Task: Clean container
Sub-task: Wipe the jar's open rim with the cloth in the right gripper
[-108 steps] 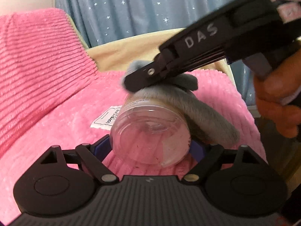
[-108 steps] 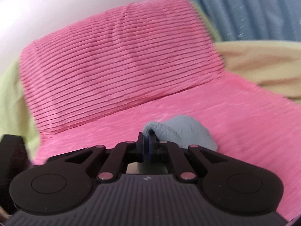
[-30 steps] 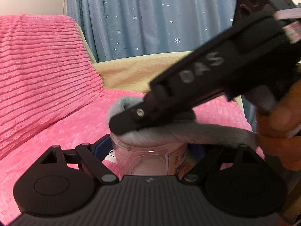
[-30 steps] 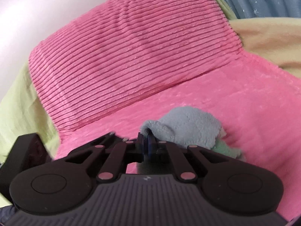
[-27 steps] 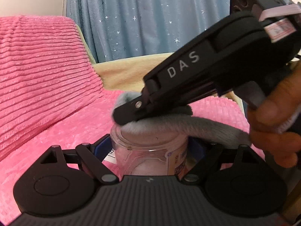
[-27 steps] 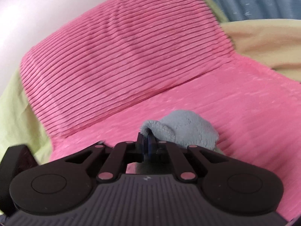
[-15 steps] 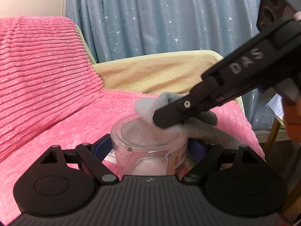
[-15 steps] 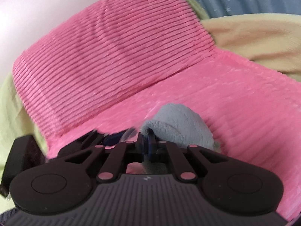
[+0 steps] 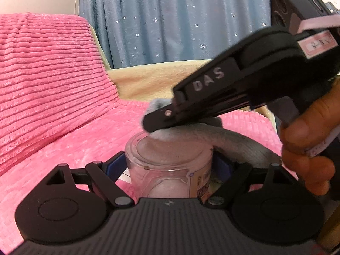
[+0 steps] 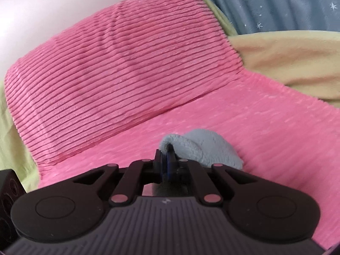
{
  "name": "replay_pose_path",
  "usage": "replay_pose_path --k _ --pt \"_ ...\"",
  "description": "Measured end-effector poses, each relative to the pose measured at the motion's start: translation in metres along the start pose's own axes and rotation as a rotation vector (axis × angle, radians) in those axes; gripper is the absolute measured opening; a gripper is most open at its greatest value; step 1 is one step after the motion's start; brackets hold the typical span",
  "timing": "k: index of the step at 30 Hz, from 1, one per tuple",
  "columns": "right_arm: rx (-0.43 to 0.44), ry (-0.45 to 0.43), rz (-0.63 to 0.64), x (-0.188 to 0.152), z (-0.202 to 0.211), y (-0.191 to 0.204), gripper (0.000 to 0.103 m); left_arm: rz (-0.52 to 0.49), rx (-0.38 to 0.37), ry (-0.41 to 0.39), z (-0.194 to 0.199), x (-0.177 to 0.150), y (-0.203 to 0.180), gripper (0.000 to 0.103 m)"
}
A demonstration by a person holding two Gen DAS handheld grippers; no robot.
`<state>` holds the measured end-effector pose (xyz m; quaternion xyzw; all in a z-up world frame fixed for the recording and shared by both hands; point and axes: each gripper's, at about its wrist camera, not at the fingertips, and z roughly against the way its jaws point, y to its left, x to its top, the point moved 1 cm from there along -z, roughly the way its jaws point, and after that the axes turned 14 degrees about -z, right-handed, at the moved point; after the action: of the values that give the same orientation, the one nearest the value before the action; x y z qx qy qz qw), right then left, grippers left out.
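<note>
A clear plastic container [image 9: 167, 161] with a printed label stands upright between the jaws of my left gripper [image 9: 169, 166], whose blue pads press on its two sides. Its flat top end carries a few dark specks. My right gripper [image 9: 157, 121] comes in from the upper right, held by a hand [image 9: 308, 144], and is shut on a grey-blue cloth [image 9: 223, 136]. The cloth lies on the right part of the container's top. In the right wrist view the cloth [image 10: 204, 148] bulges out past the shut right gripper [image 10: 166, 159], and the container is hidden below.
A pink ribbed cushion [image 9: 46, 80] rises at the left, and a pink fleece blanket [image 9: 85, 140] covers the seat under the container. Behind are a pale yellow cover [image 9: 159, 78] and a blue star-print curtain [image 9: 170, 21].
The right gripper drew the cloth rightward off most of the container's top, then pushed it back leftward. The left gripper kept the container still; earlier the container lay tilted toward the camera.
</note>
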<state>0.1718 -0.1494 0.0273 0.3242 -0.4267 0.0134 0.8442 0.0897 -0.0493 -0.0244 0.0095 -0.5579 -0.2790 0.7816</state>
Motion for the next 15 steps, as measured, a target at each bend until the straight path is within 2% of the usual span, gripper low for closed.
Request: replay_pose_path --k 4,8,9,10,15 --pt "-0.018 0.0 0.014 -0.004 0.016 -0.008 0.001 -0.001 0.001 0.001 0.0 0.001 -0.001 0.085" --pt "0.058 0.07 -0.056 -0.009 0.027 -0.012 0.001 -0.002 -0.002 0.0 0.0 0.0 0.0 0.085" --pt "0.081 0.091 -0.059 -0.009 0.027 -0.012 0.001 -0.015 -0.032 -0.012 0.001 -0.009 0.018 0.085" --pt "0.101 0.107 -0.059 -0.011 0.025 -0.01 0.001 -0.011 -0.033 -0.013 0.001 -0.009 0.018 0.085" --pt "0.149 0.135 -0.062 -0.012 0.007 -0.001 0.001 -0.003 -0.031 -0.014 0.001 -0.008 0.017 0.085"
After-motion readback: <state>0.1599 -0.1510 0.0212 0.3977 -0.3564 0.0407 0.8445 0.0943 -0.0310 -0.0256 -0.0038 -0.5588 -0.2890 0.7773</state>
